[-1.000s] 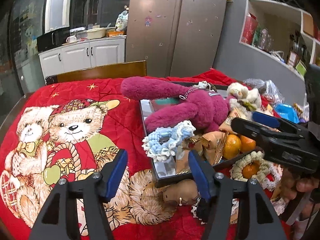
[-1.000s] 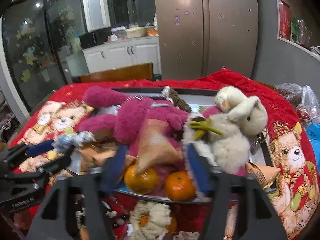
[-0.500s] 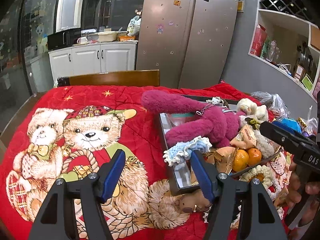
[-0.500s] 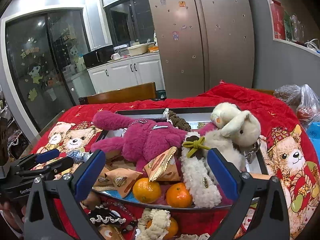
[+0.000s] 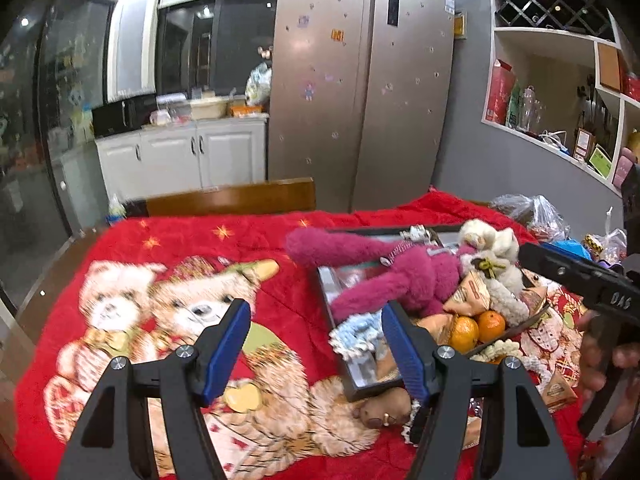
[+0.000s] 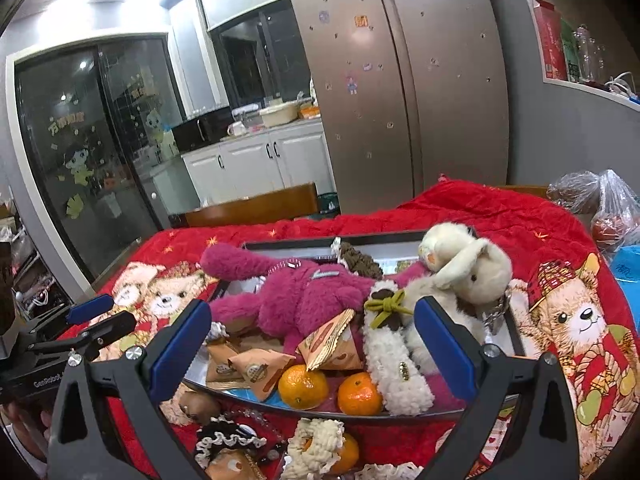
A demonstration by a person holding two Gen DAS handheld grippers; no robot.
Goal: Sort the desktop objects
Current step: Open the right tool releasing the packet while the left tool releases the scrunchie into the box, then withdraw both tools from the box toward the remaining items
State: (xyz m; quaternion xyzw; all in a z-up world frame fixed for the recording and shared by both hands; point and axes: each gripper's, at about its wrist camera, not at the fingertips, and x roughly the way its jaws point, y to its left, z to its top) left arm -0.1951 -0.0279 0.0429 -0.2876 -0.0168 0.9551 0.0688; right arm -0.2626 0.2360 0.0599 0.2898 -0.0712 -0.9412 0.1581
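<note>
Your left gripper [image 5: 314, 344] hangs over the red teddy-bear blanket [image 5: 160, 264], jaws partly apart with nothing between them. Your right gripper [image 6: 316, 346] stands at full spread above the tray [image 6: 516, 344], also empty. The tray holds a magenta plush toy [image 6: 304, 296], a cream plush rabbit [image 6: 464, 276], snack packets [image 6: 256, 368] and two tangerines [image 6: 304, 386]. A crocheted scrunchie [image 6: 316, 440] lies on the blanket just beside the tray's near rim.
</note>
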